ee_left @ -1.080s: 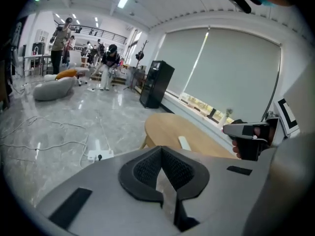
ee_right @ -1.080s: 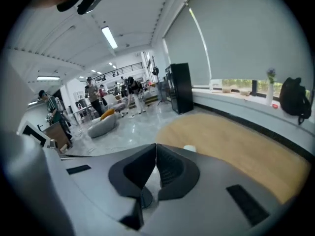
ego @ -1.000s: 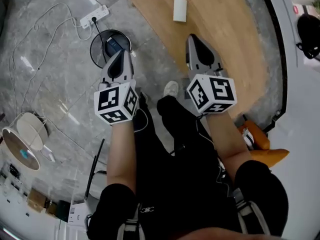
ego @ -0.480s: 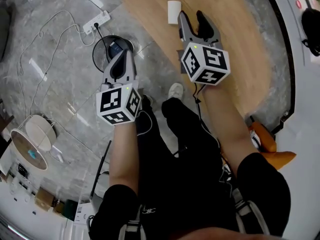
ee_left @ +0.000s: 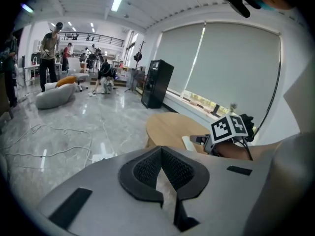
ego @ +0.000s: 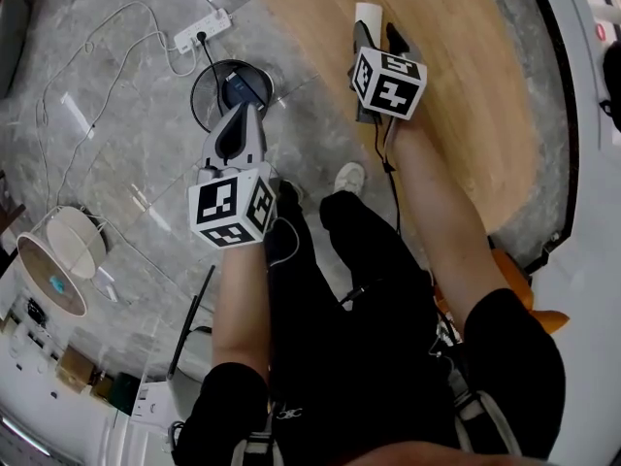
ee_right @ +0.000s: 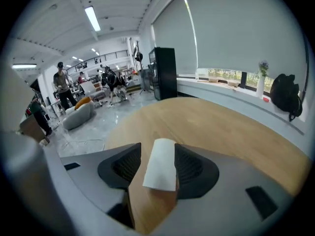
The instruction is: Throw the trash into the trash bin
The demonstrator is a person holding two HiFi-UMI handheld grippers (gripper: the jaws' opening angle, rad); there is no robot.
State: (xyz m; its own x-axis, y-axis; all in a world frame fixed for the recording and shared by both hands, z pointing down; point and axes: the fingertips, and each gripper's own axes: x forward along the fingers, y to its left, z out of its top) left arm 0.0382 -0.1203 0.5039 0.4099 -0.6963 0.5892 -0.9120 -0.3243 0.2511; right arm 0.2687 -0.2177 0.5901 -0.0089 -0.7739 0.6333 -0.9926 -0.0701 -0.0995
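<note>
A white folded paper (ego: 368,12) lies on the round wooden table (ego: 456,85). My right gripper (ego: 376,29) reaches over the table. Its jaws have just been opening and stand open on either side of the paper (ee_right: 160,163), without a grip on it. My left gripper (ego: 244,108) is shut and empty, held over the grey floor just this side of the black round trash bin (ego: 231,85), which has something blue in it. From the left gripper view, the right gripper (ee_left: 199,139) and the paper (ee_left: 188,142) show on the table (ee_left: 170,127).
A white power strip (ego: 202,29) with cables lies on the floor beside the bin. A white fan (ego: 53,260) is at the left. A black cabinet (ee_left: 157,82) stands beyond the table, with people (ee_left: 49,48) far across the room. A black bag (ee_right: 288,97) rests on the sill.
The right gripper has gone forward and down over the table to the white paper, and its jaws went from shut to open. The left gripper has stayed where it was.
</note>
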